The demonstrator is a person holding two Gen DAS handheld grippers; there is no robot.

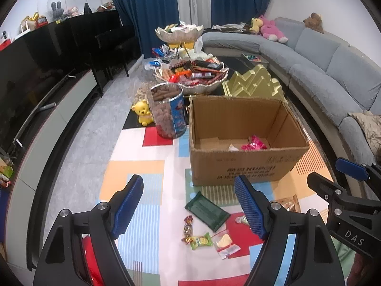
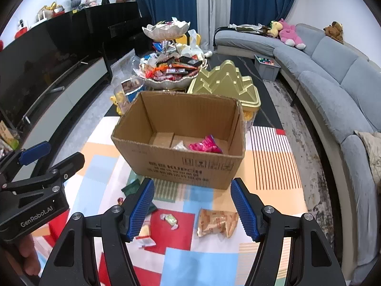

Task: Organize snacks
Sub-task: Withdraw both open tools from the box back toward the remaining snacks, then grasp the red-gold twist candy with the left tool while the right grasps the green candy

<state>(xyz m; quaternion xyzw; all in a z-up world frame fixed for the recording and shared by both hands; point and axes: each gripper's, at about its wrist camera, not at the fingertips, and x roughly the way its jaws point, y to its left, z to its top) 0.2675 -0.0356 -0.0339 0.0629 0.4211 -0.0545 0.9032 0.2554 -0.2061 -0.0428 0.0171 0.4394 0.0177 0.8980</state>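
Both grippers hover low over the mat, side by side: left gripper [image 1: 189, 206] has its fingers spread wide, nothing between them, and right gripper [image 2: 192, 206] is just as wide and just as bare. Under the left one lie a green packet [image 1: 206, 209], a striped candy [image 1: 187, 226], a lime-green sweet [image 1: 201, 240] and a clear zip bag [image 1: 225, 242], all loose on the patterned mat [image 1: 133, 178]. Under the right one, a tan snack bag [image 2: 217, 221] and a small wrapped candy [image 2: 170, 219]. Next back, the open box [image 2: 181, 166] stands upright, with a pink packet [image 2: 205, 145] and a pale wrapper [image 2: 180, 146] on its floor. Beyond it, a snack tub [image 1: 169, 110], a yellow bear [image 1: 142, 112], a gold tray [image 1: 253, 84] and a heaped bowl [image 1: 190, 75].
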